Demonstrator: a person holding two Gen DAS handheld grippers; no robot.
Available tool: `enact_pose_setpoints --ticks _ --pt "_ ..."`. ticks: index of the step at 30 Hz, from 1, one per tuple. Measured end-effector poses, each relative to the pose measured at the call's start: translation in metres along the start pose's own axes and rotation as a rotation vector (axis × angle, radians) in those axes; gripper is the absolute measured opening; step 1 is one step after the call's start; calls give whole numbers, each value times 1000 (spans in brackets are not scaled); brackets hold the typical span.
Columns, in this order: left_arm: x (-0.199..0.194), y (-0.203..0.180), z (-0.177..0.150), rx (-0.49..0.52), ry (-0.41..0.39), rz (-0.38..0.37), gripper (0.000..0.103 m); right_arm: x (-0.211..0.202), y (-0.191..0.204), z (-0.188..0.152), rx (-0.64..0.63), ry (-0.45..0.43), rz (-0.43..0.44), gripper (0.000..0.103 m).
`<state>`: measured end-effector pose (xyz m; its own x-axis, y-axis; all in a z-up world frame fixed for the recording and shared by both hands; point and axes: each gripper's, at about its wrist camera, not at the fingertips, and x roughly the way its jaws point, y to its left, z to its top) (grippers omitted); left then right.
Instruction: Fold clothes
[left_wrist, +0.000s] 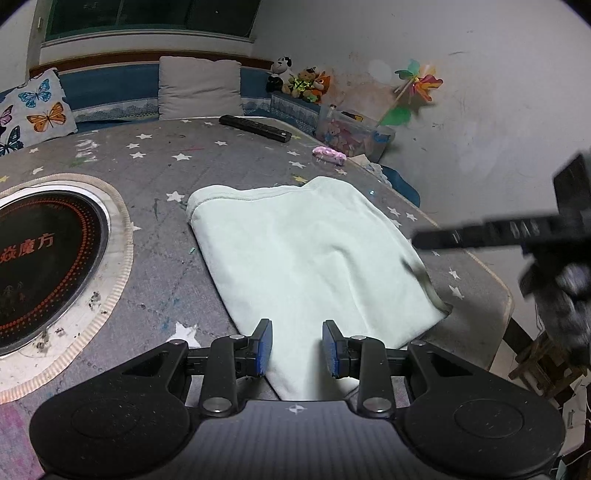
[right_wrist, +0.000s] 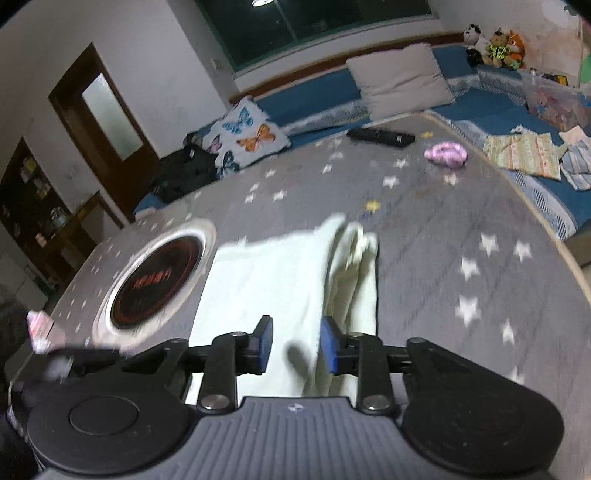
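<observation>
Garment (left_wrist: 295, 254), pale green and already doubled into a rough rectangle, lies near the surface's (left_wrist: 166, 266) right edge, both the left hand-held gripper (left_wrist: 297, 349) and right hand-held gripper (right_wrist: 296, 345) hovering open and empty above its near edge, seemingly poised for another fold or smoothing

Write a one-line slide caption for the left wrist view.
Open left tongs hover over the near edge of a folded pale green cloth on a star-patterned table.
</observation>
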<state>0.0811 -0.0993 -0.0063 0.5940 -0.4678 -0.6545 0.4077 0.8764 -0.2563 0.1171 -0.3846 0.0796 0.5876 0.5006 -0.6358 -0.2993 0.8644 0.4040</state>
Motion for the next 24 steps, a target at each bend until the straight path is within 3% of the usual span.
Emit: enact_pose_setpoints --ticks 6,8,10,13,20,24 --pt "3 -3 -2 13 4 -3 32 -6 2 -31 19 52 -32 29" --pt "4 -5 -3 17 5 -4 32 -6 3 -35 18 57 -32 14" --pt "5 -5 -4 22 9 -2 32 -7 7 -38 6 57 -43 6" --pt "8 -5 -6 37 18 9 32 -15 10 -34 -18 22 -80 3" --pt "13 -4 -11 62 32 19 32 -11 -2 -39 -2 46 -154 6" --pt "7 -3 -5 69 21 24 32 -23 6 -27 -61 -31 -172 14"
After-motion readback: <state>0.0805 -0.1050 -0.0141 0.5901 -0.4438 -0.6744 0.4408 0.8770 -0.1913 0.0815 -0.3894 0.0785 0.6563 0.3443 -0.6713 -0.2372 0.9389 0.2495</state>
